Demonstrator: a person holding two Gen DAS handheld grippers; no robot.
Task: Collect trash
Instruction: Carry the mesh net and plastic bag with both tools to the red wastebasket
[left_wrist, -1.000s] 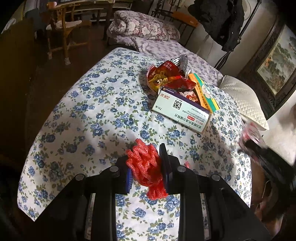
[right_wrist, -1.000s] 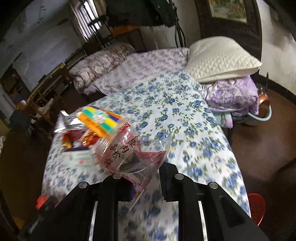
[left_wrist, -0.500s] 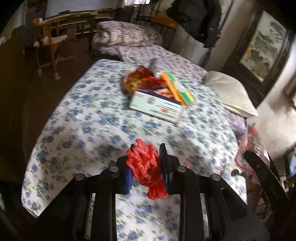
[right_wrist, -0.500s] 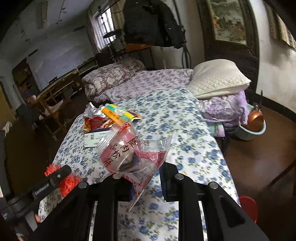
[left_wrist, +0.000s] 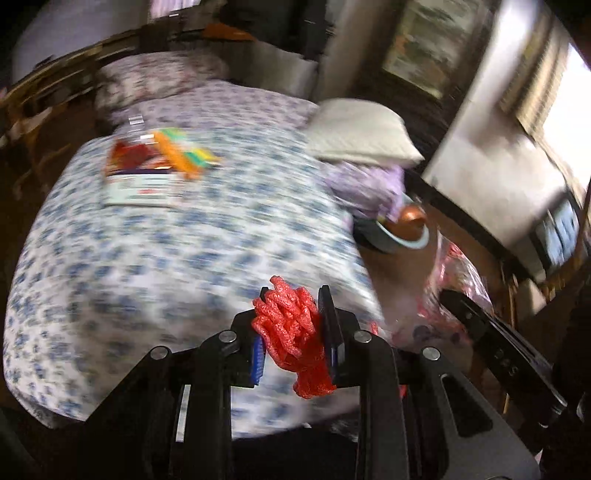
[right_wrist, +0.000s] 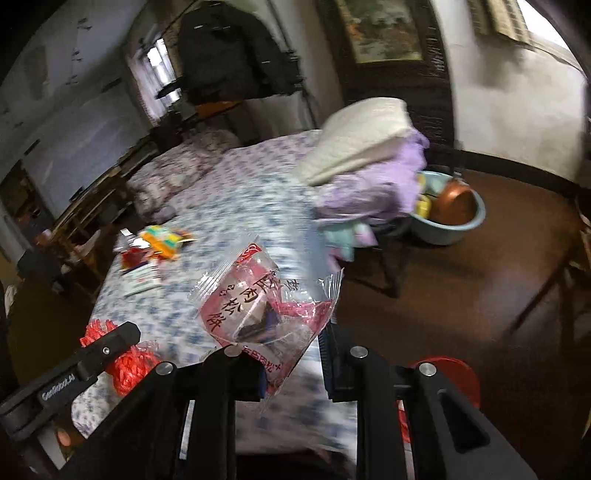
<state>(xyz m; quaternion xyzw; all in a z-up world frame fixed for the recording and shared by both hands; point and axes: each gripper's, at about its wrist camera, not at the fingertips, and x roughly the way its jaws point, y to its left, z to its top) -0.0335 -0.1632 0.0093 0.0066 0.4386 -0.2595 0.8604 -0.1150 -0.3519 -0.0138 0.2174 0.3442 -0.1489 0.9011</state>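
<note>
My left gripper (left_wrist: 293, 325) is shut on a crumpled red foam net (left_wrist: 291, 328), held above the near edge of the flowered bed (left_wrist: 166, 258). My right gripper (right_wrist: 291, 354) is shut on a clear pink snack wrapper (right_wrist: 258, 299) with red lettering, held over the bed's near right corner. The left gripper with the red net also shows in the right wrist view (right_wrist: 110, 350); the right gripper and wrapper show at the right of the left wrist view (left_wrist: 454, 280). More trash lies on the bed: a white medicine box (left_wrist: 142, 190), red snack bags (left_wrist: 129, 155) and an orange-green pack (left_wrist: 181, 151).
A white pillow (left_wrist: 362, 136) on purple bedding lies at the bed's right side. A blue basin (right_wrist: 450, 221) with a copper pot stands on the brown floor. A red bin (right_wrist: 450, 373) stands on the floor below my right gripper. A chair leg (right_wrist: 535, 299) is at the right.
Both grippers have pulled back from the bed and swung to the right, keeping the red net and the wrapper. The floor, basin and red bin have come into view.
</note>
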